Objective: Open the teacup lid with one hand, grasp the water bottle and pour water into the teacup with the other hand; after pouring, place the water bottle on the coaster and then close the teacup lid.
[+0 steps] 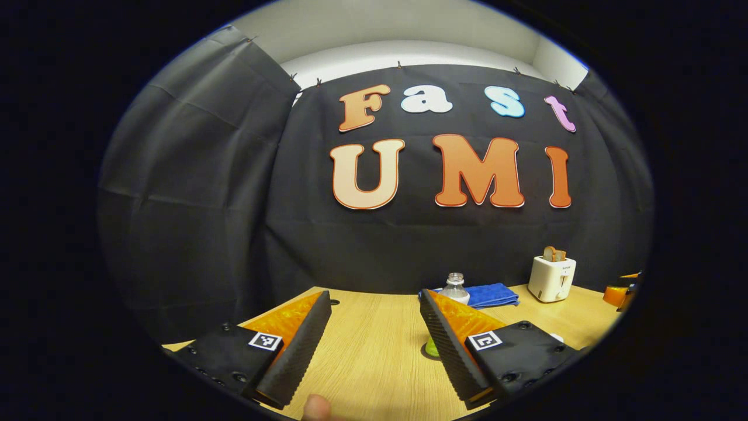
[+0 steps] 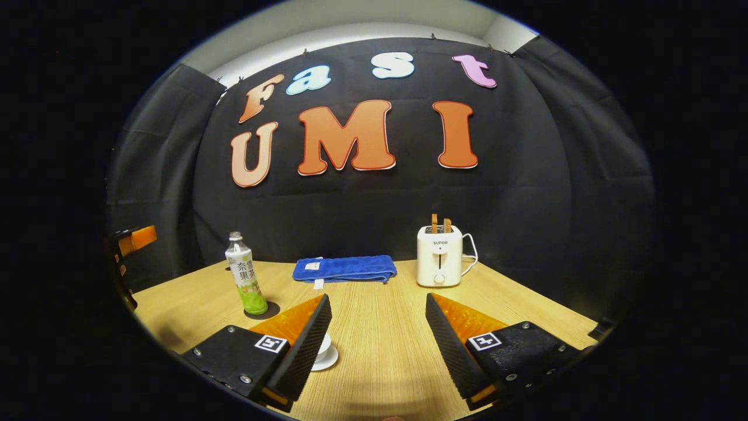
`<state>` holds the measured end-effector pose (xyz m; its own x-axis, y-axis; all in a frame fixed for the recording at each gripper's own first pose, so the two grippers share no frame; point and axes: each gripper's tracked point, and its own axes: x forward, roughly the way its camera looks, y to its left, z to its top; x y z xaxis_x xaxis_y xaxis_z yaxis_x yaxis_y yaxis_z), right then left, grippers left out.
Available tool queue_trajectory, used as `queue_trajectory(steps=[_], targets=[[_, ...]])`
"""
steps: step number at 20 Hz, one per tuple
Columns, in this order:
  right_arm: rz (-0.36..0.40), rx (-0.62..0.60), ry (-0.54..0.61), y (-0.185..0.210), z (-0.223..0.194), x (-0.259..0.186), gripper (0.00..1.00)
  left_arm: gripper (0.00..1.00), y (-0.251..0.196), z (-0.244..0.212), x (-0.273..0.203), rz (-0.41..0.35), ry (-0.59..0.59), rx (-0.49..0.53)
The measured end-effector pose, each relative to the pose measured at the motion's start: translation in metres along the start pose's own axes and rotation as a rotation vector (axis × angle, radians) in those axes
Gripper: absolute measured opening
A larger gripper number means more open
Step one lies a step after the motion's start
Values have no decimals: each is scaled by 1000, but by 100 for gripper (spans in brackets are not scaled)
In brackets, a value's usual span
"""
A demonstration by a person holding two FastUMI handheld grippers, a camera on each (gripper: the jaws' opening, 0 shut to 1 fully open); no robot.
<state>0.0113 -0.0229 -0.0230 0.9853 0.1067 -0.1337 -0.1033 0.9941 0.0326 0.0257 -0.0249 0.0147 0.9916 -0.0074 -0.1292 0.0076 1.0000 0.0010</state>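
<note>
- Bottle (image 2: 246, 273) stands upright on a dark coaster (image 2: 262, 310) at the table's (image 2: 374, 351) left in the right gripper view; the left gripper view has its neck (image 1: 455, 285) behind a finger.
- Teacup (image 2: 325, 353) peeks out beside the right gripper's (image 2: 377, 316) finger, lid state unclear.
- Both grippers, left (image 1: 375, 310) included, are spread wide, holding nothing.
- Blue towel (image 2: 345, 269) and toaster (image 2: 439, 255) sit at the back.
</note>
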Motion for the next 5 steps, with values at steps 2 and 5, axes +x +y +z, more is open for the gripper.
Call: queue_trajectory(steps=[2, 5], targets=[[8, -11, 8, 3, -1, 1, 97, 99, 2, 0, 1, 4, 9, -10], [31, -3, 15, 13, -4, 2, 97, 100, 9, 4, 3, 19, 9, -7]])
